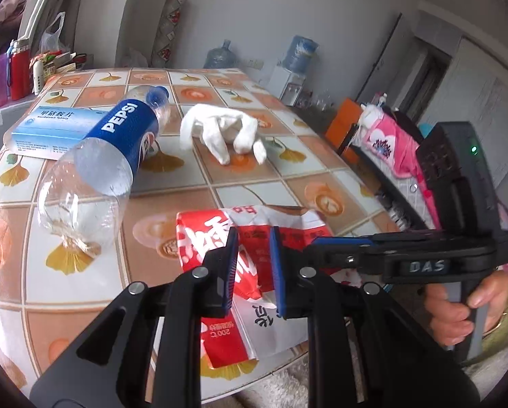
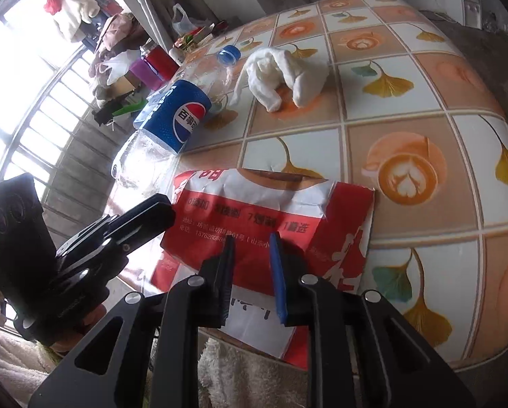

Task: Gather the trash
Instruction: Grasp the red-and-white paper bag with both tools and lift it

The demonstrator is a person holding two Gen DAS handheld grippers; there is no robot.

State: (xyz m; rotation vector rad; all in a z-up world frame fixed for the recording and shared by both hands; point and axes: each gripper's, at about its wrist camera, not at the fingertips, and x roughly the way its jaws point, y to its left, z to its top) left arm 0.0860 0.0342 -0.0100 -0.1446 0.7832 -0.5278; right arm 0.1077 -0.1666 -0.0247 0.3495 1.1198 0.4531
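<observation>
On the table's tiled ginkgo-print oilcloth (image 1: 288, 176), the red-and-white paper bag (image 2: 274, 210) lies at the near edge, both grippers (image 1: 254, 268) (image 2: 252, 272) parted around it, ungripped; a clumsy pinch might knock the clear Pepsi bottle (image 1: 117, 142) beside it rolling.

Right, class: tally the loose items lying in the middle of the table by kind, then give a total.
Plastic bottle: 1
Paper bag, red and white: 1
White crumpled cloth: 1
Blue medicine box: 1
Total: 4
</observation>
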